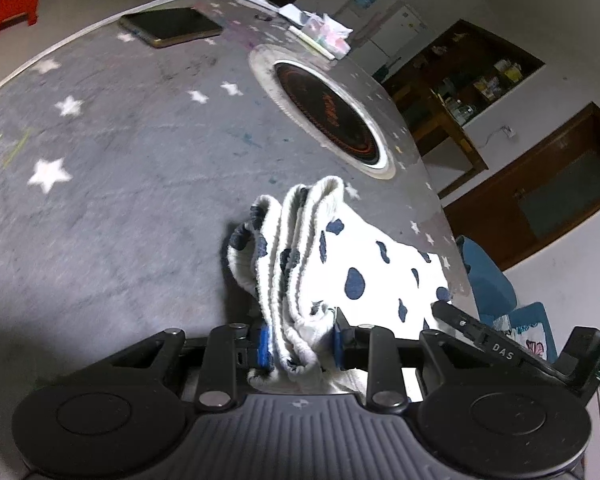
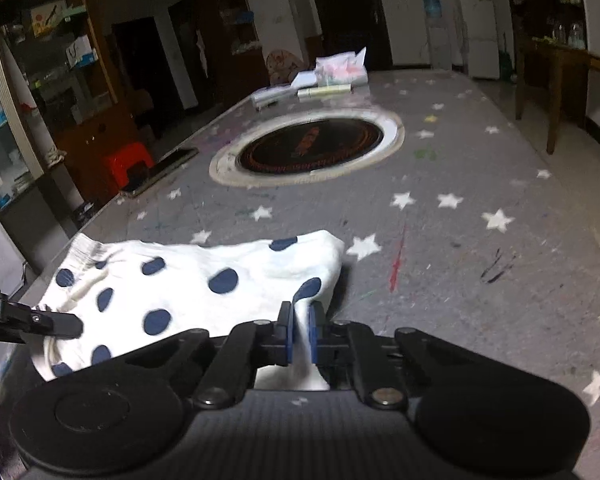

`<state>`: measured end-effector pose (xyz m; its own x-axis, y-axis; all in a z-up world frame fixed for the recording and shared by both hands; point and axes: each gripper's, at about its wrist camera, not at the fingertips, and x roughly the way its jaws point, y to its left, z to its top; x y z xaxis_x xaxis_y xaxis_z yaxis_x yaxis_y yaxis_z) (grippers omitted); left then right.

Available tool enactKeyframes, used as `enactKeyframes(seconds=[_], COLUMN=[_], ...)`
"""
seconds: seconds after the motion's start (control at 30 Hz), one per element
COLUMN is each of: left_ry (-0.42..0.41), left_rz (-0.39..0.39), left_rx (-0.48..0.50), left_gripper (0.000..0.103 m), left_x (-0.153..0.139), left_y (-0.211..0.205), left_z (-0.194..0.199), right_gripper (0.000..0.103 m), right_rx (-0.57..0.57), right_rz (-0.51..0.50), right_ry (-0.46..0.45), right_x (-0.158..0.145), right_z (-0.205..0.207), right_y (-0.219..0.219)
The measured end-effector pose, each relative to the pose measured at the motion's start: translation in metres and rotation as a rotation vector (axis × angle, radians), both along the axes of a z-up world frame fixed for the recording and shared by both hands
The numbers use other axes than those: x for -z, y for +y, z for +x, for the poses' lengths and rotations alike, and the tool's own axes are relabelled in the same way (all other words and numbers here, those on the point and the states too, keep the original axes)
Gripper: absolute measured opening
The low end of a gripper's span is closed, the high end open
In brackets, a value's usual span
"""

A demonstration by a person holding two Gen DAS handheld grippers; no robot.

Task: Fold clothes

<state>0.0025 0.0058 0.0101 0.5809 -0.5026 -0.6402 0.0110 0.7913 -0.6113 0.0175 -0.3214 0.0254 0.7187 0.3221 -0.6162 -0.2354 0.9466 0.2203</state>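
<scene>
A white garment with dark blue spots (image 1: 364, 264) lies near the edge of a grey star-patterned table (image 1: 120, 200). My left gripper (image 1: 300, 344) is shut on a bunched ribbed edge of it. In the right wrist view the garment (image 2: 188, 288) spreads flat to the left, and my right gripper (image 2: 300, 332) is shut on its near right corner. The other gripper's black tip shows in each view: the right one in the left wrist view (image 1: 472, 328), the left one in the right wrist view (image 2: 40, 322).
A round black hotplate (image 2: 312, 148) is set into the table's middle. A dark tablet (image 1: 172, 26) and papers with a plastic bag (image 2: 336, 72) lie at the far side. A red stool (image 2: 128, 164), shelves and a wooden table stand around.
</scene>
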Motion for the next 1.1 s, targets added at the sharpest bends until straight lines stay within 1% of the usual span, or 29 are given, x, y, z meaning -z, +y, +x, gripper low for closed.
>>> enactKeyframes(seconds=[0.2,0.4,0.6,0.8,0.87,0.93,1.0,1.03,1.07,1.1], left_ry=[-0.029,-0.047,-0.064,-0.038,-0.031,-0.028,-0.032,-0.035,-0.037,-0.039], left_rz=[0.001,-0.001,0.02,0.048,0.055,0.056,0.065,0.069,0.072,0.076], left_rx=[0.076,0.153,0.209,0.224,0.225,0.227,0.228,0.231,0.232,0.231], left_gripper=[0.031,0.031,0.031,0.031,0.032,0.035,0.036,0.037,0.039,0.042], left_x=[-0.011,-0.017,-0.016,-0.001,0.002,0.004,0.005,0.005,0.005,0.005], left_y=[-0.035,-0.082,-0.119,-0.129,-0.128,-0.126,-0.125,-0.125,-0.125,-0.124], left_z=[0.026,0.054,0.076,0.081,0.083,0.085,0.085,0.085,0.084,0.084], right_gripper=[0.005,0.005,0.005,0.007,0.014,0.018,0.018,0.021,0.03,0.037], right_rx=[0.077,0.178,0.262,0.311,0.312,0.311,0.31,0.31,0.31,0.31], right_rz=[-0.019,-0.048,-0.07,-0.066,-0.062,-0.065,-0.061,-0.061,-0.06,-0.06], right_ry=[-0.054,-0.062,-0.049,0.013,0.023,0.025,0.028,0.029,0.03,0.031], right_x=[-0.023,-0.029,-0.025,-0.002,0.005,0.008,0.011,0.012,0.013,0.014], right_z=[-0.001,0.007,0.017,0.026,0.026,0.026,0.026,0.026,0.026,0.026], right_y=[-0.026,-0.064,-0.097,-0.115,-0.116,-0.116,-0.115,-0.115,-0.115,-0.115])
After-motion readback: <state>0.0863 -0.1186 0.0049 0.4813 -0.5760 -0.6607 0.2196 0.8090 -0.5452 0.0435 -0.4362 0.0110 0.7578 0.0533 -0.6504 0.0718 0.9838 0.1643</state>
